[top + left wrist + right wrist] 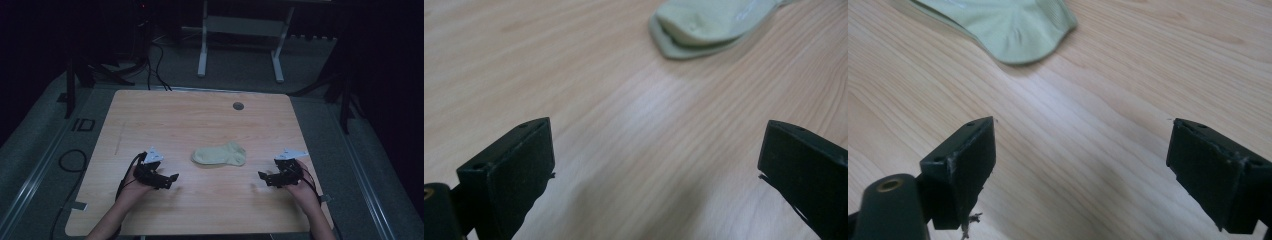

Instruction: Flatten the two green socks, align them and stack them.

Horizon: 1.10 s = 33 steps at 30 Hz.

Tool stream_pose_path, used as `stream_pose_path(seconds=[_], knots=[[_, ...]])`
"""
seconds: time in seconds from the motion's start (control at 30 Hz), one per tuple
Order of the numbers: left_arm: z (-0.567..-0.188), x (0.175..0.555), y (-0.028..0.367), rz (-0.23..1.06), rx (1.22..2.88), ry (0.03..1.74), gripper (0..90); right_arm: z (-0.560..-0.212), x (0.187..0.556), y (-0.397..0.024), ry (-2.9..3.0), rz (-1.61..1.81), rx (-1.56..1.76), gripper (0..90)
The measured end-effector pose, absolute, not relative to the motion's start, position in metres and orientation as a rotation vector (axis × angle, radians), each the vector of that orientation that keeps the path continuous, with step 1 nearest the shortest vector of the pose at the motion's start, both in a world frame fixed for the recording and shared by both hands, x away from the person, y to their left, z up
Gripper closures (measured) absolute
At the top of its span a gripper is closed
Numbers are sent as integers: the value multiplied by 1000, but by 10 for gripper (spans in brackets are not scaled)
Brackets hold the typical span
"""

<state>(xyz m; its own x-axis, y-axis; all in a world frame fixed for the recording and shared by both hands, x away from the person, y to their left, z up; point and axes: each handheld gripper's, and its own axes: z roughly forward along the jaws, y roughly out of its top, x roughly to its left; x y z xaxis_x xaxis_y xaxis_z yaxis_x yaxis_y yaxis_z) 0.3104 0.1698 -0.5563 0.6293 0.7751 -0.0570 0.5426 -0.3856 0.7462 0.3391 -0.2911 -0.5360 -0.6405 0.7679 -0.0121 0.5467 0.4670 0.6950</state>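
While both hands wait low on the counter: the pale green sock [220, 154] lies flat at the middle of the wooden counter [200, 115], between the two sets of tongs and apart from both.
Left tongs: the left tongs [170, 178] sit near the front edge, jaws spread wide, nothing between them; in the left gripper view the sock's rounded end [704, 30] lies ahead and off to one side.
Right tongs: the right tongs [262, 176] mirror them on the other side, jaws also wide and empty; in the right gripper view the sock's other end [1008, 25] is ahead, upper left.
Step in hand: looks like the approach, each side about to close in on its own end of the sock.
How to do it well: come in low and level, slide one jaw tip under the fabric edge, pinch both layers at the very end and not the middle, and keep the two grips opposite each other so the sock lifts flat without bunching.
Writing: "ID" [82, 125] reads on the dark floor beside the counter's left edge; no brand legible on the sock.
Also there: a small round grommet [238, 106] near the far edge.
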Motion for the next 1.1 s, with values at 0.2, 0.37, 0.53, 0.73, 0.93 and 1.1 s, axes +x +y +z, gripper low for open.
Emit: stream_pose_path(seconds=[0.2, 0.37, 0.53, 0.73, 0.93, 1.1], knots=[[-558, 300, 186, 397, 2080, 1055, 17, -545, 329, -306, 2374, 980, 1139, 122], [-561, 292, 198, 413, 2069, 1075, 17, -550, 319, -316, 2345, 1003, 1163, 122], [-562, 285, 209, 417, 2041, 1096, 17, -549, 310, -323, 2311, 999, 1180, 122], [-563, 275, 215, 426, 2019, 1107, 17, -551, 301, -333, 2286, 967, 1207, 123], [-566, 266, 223, 439, 1996, 1138, 17, -552, 297, -342, 2251, 969, 1246, 124], [-569, 262, 230, 444, 1962, 1164, 17, -552, 296, -349, 2204, 985, 1284, 131]])
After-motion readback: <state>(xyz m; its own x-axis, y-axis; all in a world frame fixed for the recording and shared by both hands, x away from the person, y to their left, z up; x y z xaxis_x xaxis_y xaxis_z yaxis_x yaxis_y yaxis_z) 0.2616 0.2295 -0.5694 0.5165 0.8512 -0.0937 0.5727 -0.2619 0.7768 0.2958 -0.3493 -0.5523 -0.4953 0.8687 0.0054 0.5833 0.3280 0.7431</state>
